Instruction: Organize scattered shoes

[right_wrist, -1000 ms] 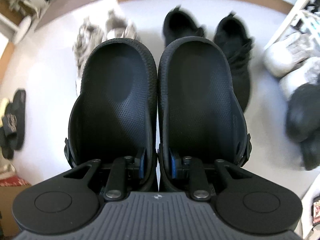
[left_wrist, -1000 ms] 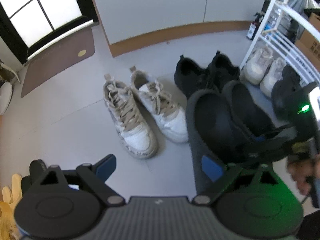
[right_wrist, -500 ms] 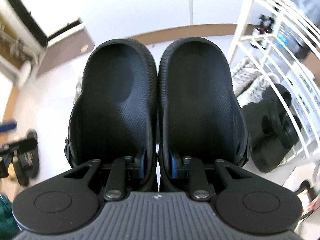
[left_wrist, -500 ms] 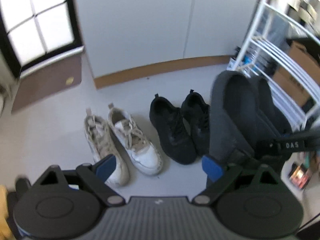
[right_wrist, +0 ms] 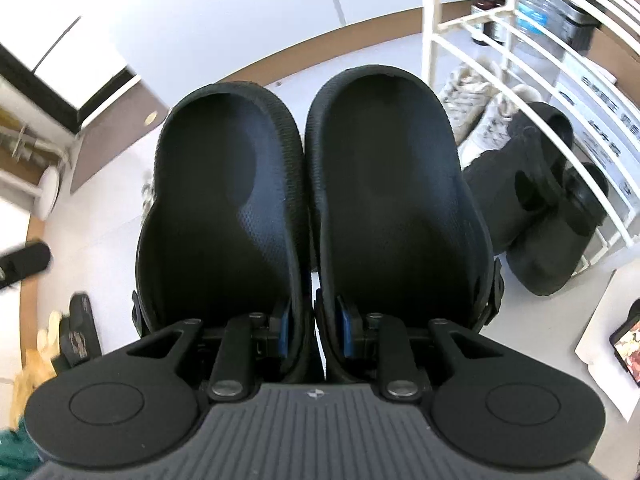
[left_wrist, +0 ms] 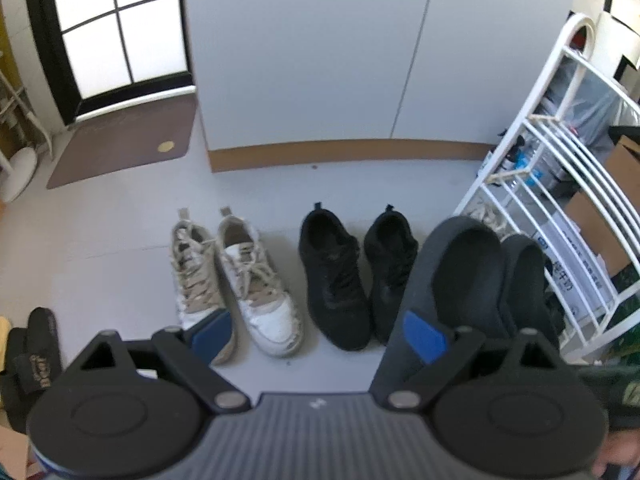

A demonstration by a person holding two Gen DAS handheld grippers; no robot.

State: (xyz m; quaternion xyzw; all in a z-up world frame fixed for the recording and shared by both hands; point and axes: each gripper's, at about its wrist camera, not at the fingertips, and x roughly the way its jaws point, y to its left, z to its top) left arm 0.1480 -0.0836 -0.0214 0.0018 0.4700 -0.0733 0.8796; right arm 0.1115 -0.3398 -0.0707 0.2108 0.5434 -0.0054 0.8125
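Note:
My right gripper is shut on a pair of black clogs, pinching their two inner walls together; they hang side by side off the floor, toes away from me. In the left wrist view the same clogs hang at the right, just in front of the white shoe rack. My left gripper stands open with nothing between its blue pads, above the floor. Below it a beige-and-white pair of sneakers and a black pair of sneakers stand in a row, heels toward the wall.
The rack holds white sneakers and dark clogs low down, with bottles and boxes above. Black slippers lie at the left. A brown doormat lies by the door. A phone rests on paper at the right.
Both grippers have risen, so more wall and rack show. The clogs, still held, have moved right toward the rack. The left gripper stays open.

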